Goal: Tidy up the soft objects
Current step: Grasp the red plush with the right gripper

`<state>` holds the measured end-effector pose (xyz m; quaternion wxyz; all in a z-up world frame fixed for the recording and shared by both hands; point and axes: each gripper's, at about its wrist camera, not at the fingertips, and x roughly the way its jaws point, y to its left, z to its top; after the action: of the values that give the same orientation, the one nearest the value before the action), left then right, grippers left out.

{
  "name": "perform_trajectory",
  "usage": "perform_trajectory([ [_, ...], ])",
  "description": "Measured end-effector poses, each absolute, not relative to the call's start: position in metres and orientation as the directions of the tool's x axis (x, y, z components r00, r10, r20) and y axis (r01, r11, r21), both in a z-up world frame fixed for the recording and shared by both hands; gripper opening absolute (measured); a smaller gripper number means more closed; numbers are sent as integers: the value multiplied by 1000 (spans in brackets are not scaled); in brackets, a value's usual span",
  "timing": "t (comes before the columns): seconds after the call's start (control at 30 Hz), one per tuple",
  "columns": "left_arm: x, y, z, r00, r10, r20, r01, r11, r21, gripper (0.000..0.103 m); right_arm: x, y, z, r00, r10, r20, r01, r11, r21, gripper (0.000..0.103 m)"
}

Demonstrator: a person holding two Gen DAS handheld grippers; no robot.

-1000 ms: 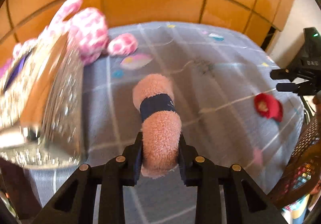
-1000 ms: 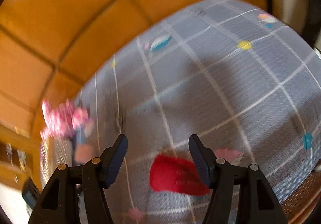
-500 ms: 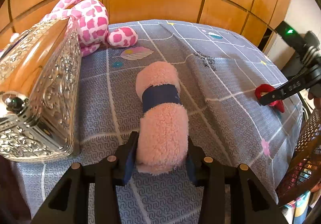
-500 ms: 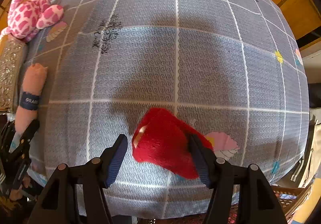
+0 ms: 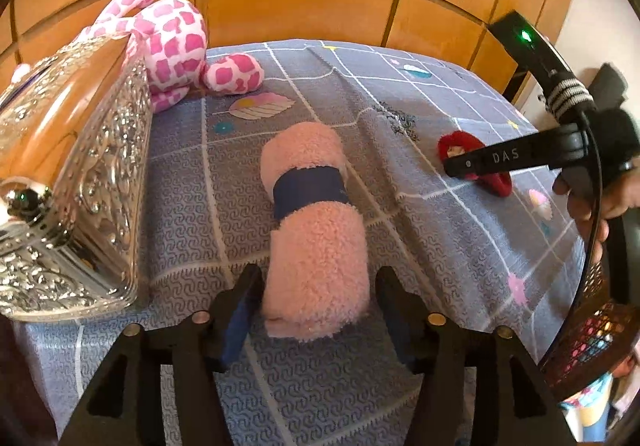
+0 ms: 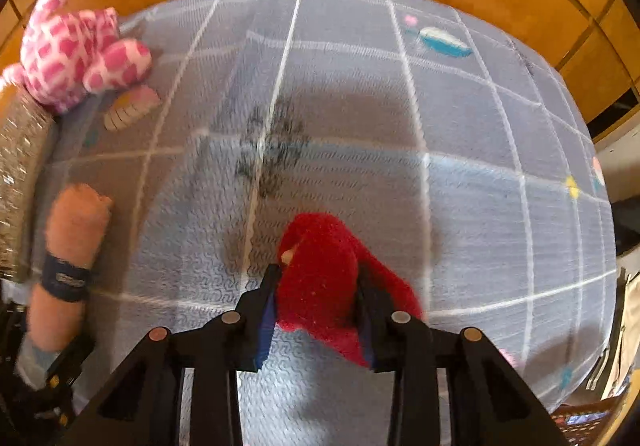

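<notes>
White letters "DAS" stand on the black finger of the right claw (image 5: 476,166).

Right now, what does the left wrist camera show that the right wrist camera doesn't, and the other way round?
Only the left view: the left gripper, jaws open either side of the pink roll, a person's hand, and the silver box's lid.

Only the right view: the right gripper, its jaws pressed on the red toy.

Both: roll, red toy, spotted plush, box, grey cloth.
</notes>
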<state>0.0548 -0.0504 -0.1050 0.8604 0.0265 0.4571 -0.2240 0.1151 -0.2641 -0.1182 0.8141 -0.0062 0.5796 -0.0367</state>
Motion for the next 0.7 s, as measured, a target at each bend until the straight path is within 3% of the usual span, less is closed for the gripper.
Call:
perform_trajectory([
  [0.17, 56, -54, -98, 501, -331, -800, 410, 905, -117, 64, 111, -275, -122, 333, -2, -943, 73, 997, 24, 41],
  [0.43, 76, -70, -103, 485, -275, -830, 434, 900, -44, 62, 107, -271, -123, 344, -13, -939, 72, 997, 13, 43],
  [0.5, 81, -73, -106, 481, -259, -838, 432, 901, -31, 52, 107, -268, -123, 345, -15, -939, 71, 997, 10, 43],
  [0.53, 83, -76, -105, 487, -252, -836, 435, 900, -18, 39, 107, -269, -121, 345, -16, -939, 69, 998, 8, 43],
  [0.7, 99, -89, -104, 470, -252, -846, 439, 898, -24, 35, 110, -270, -117, 344, -22, -939, 64, 998, 0, 43],
])
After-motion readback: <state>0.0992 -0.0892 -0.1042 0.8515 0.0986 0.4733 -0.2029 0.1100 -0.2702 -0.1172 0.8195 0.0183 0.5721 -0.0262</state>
